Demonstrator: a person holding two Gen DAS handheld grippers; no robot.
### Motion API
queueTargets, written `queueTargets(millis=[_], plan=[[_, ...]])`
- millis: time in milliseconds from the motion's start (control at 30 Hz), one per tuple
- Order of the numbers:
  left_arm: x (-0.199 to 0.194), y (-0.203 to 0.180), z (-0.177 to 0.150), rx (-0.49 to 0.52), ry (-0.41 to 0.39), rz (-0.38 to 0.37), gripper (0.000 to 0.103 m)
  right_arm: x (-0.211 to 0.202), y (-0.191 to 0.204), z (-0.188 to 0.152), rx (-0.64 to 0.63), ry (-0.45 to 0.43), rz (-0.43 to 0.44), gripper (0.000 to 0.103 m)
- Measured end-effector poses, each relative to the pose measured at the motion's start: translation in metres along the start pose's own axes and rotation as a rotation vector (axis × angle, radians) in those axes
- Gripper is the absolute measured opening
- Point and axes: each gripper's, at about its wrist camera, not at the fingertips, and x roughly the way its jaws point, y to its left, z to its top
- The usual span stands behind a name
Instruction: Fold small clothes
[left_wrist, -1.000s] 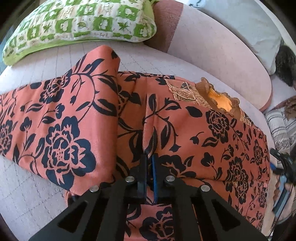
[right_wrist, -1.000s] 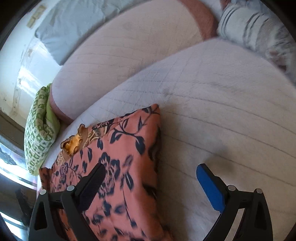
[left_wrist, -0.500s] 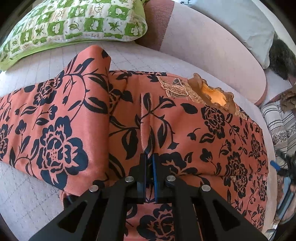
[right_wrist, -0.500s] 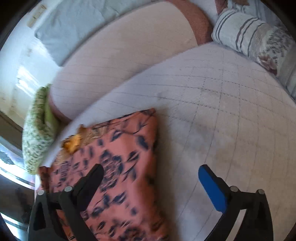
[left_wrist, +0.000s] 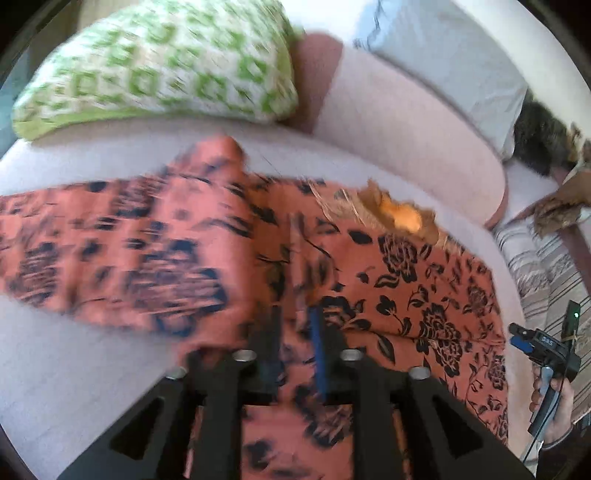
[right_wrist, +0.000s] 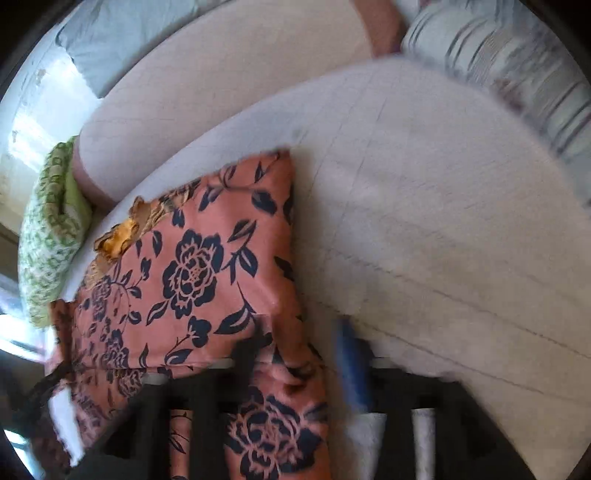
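Left gripper (left_wrist: 297, 334) was opening over the floral garment (left_wrist: 406, 280); right gripper (right_wrist: 295, 343), closing, straddled its edge; only the right view showed bare mattress (right_wrist: 443, 221)

The right gripper (right_wrist: 306, 354) points down at the near edge of an orange garment with a dark floral print (right_wrist: 192, 273), lying folded on a pale quilted mattress (right_wrist: 443, 229). Its jaws are closing, with the cloth's edge between them; whether the pads touch it is blurred. A green patterned pillow (right_wrist: 51, 229) lies at left, a striped pillow (right_wrist: 517, 62) at upper right.
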Motion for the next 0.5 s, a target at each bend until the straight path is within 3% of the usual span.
queueTargets(millis=[33,67,133,200,333,500], plan=[[-0.013,0.012,-0.003,-0.023,-0.034,0.009,0.042,-0.009,0.01,-0.002,-0.036,-0.032,0.015,0.071],[-0.03,0.034,-0.005,-0.073,-0.079,0.025,0.048,-0.019,0.024,-0.006,-0.085,-0.063,0.047,0.073],[-0.048,0.07,-0.007,-0.163,-0.124,0.028,0.048,-0.022,0.04,-0.012,-0.137,-0.079,0.103,0.076],[-0.058,0.12,-0.008,-0.303,-0.134,0.008,0.048,-0.012,0.045,-0.021,-0.132,-0.054,0.093,0.077],[-0.055,0.22,-0.01,-0.643,-0.171,-0.049,0.047,-0.013,0.043,-0.056,-0.117,-0.06,0.137,0.077],[-0.052,0.288,-0.008,-0.863,-0.215,-0.076,0.047,-0.011,0.04,-0.092,-0.154,-0.049,0.134,0.077]])
